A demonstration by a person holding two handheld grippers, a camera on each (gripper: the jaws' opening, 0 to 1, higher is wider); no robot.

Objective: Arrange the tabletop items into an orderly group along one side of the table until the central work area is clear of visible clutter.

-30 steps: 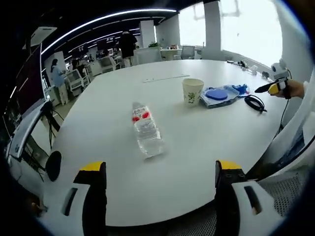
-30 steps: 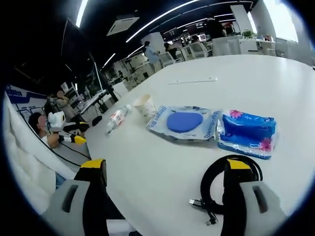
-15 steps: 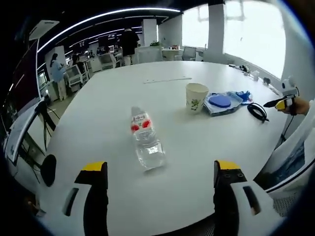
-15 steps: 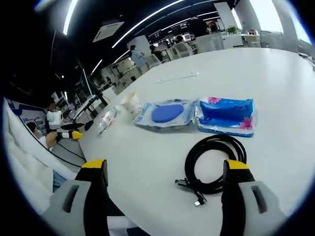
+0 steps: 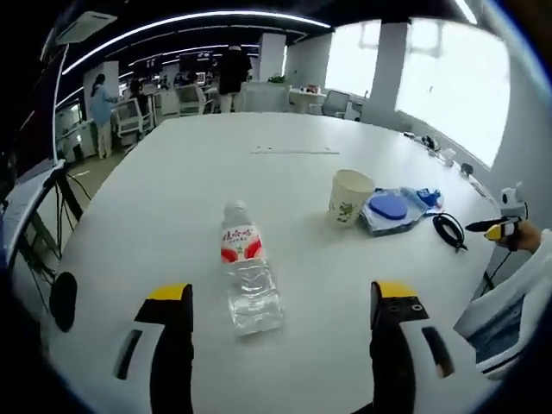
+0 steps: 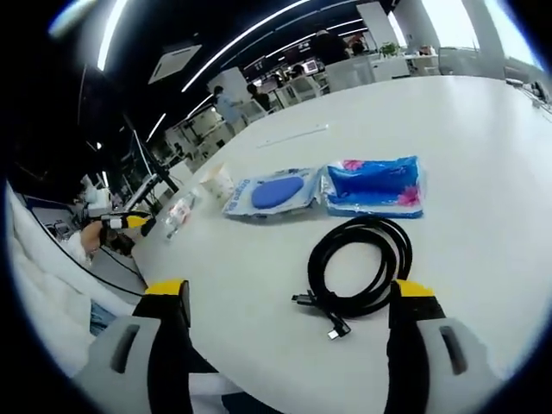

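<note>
Left gripper (image 5: 280,321) held apart, nothing clamped. Water bottle (image 5: 244,276) lying on side on counter (image 5: 172,172), just ahead between jaws. Bottle judged light, clear plastic, slippery, prone to roll; best taken across ribbed body below label. Paper cup (image 5: 349,197) upright, further ahead to right; judged crushable, gentle hold at rim advised.

Right gripper (image 6: 289,323) also held apart, empty. Coiled black cable (image 6: 358,267) just ahead; judged floppy, taken where loops bunch. Blue pad packet (image 6: 273,194) and blue tissue pack (image 6: 373,185) beyond cable; soft, slick wrap.
</note>
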